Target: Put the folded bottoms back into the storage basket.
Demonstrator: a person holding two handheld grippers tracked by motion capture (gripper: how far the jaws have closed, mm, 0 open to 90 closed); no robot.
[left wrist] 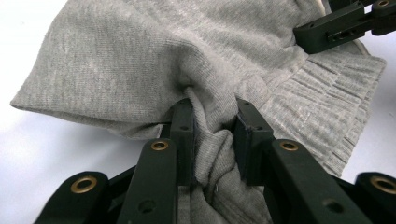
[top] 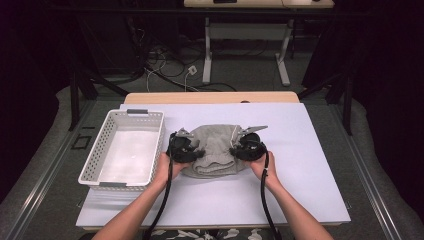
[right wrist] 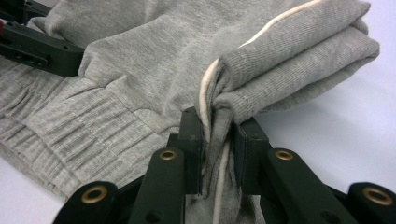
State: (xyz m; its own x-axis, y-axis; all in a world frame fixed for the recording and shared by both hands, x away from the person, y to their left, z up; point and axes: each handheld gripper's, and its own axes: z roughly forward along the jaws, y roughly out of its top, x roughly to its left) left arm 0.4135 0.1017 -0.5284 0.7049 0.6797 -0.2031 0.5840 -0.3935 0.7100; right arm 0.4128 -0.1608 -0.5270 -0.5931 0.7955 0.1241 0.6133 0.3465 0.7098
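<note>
the grey garment [left wrist: 140,60] is showing as soft, matt knitted cloth, ribbed and gathered at its waistband [left wrist: 327,107]. the left gripper [left wrist: 212,133] and right gripper [right wrist: 218,140] are looking like matt black plastic with brass-coloured eyelets. the basket [top: 95,155] is appearing as pale perforated plastic, sitting on a smooth, matt white table [top: 320,165].

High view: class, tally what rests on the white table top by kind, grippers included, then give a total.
Grey folded garment: 1
White slotted basket: 1
Black grippers, both clamped on the garment, left gripper and right gripper: 2
Total: 4
</note>
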